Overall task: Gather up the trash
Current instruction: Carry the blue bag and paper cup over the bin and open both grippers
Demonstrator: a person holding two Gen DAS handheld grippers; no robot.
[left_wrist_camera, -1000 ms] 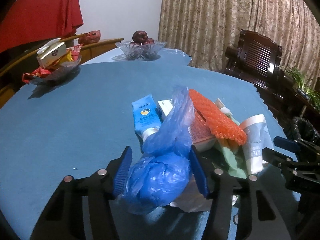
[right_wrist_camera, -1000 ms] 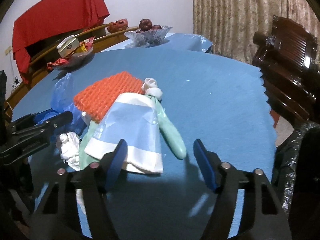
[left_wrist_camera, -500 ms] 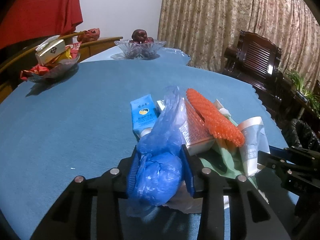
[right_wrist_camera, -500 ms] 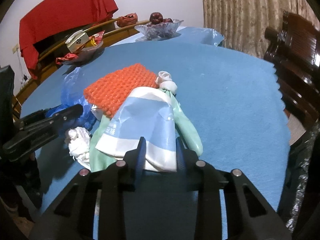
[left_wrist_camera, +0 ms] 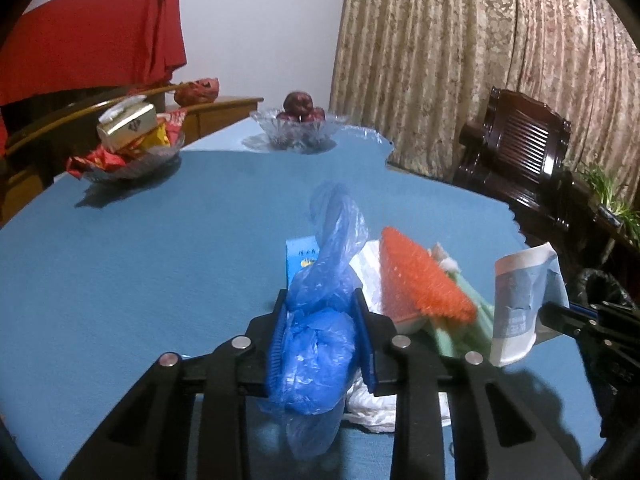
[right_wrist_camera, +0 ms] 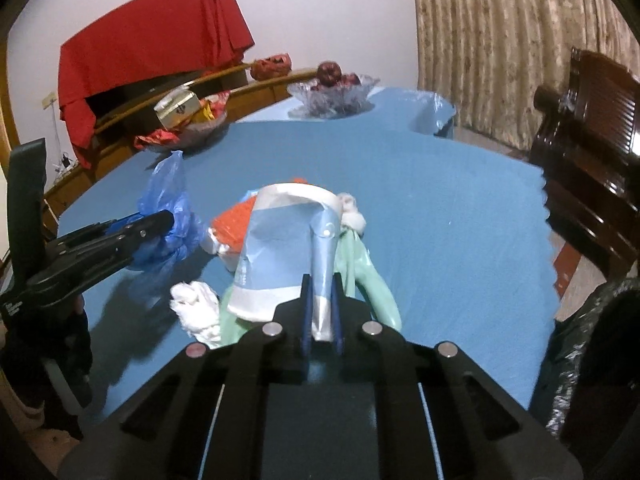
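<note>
A pile of trash lies on the blue table. My left gripper is shut on a crumpled blue plastic bag, which also shows in the right wrist view. My right gripper is shut on a pale blue and white wrapper and holds it raised; it also shows in the left wrist view. Between them lie an orange bubble sheet, a green plastic piece, a white crumpled tissue and a blue box.
A glass bowl of fruit and a dish of snack packets stand at the table's far side. A dark wooden chair stands to the right. A bin with a black liner stands by the table's right edge.
Both grippers have shut: the left on the blue bag, the right on the blue and white wrapper. Both have lifted their loads off the pile.
</note>
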